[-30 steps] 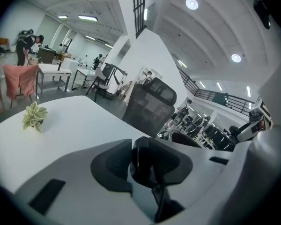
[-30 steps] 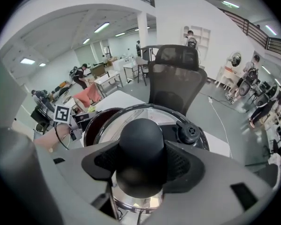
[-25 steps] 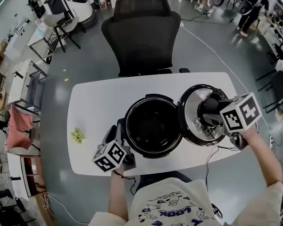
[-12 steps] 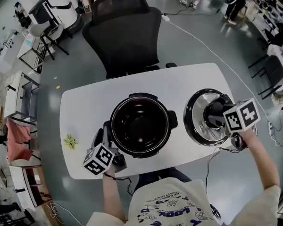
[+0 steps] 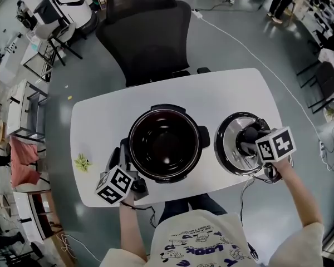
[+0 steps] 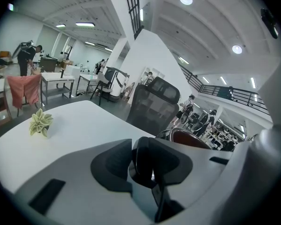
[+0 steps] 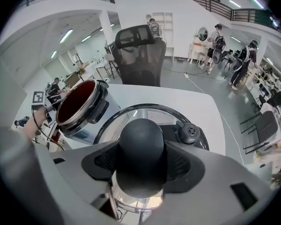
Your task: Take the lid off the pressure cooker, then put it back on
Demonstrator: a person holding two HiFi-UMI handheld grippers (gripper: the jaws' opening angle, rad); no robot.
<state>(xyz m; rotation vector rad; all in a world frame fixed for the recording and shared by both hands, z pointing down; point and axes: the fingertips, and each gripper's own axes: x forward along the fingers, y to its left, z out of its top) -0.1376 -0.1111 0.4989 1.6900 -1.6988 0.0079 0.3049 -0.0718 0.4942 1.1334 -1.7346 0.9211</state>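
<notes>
Setting the lid (image 5: 229, 149) down flat is the job in hand as I judge it, with the refit to come. In the head view it sits to the right of the open pressure cooker (image 5: 132, 128) on the white table (image 5: 100, 115), apart from the pot; whether it rests fully on the tabletop or hangs just over it I cannot tell. Hold it level so no edge strikes first. For the return, carry it centred over the rim and lower it squarely before you twist. Your right gripper (image 5: 246, 141) points steeply down onto the lid's middle, and your left gripper (image 5: 127, 154) is at the cooker's left side.

In the left gripper view, the jaws are closed on the cooker's black side handle (image 6: 147, 158), partly apart because the handle fills the gap. That hold braces the pot, so be firm with it when the lid turns.

In the right gripper view, the jaws are clamped on the lid's rounded black knob (image 7: 141, 146), wide because the knob is broad, with both pads pressing its sides. The valve (image 7: 188, 133) lies just right of the knob, and the open pot stands up and to the left.
</notes>
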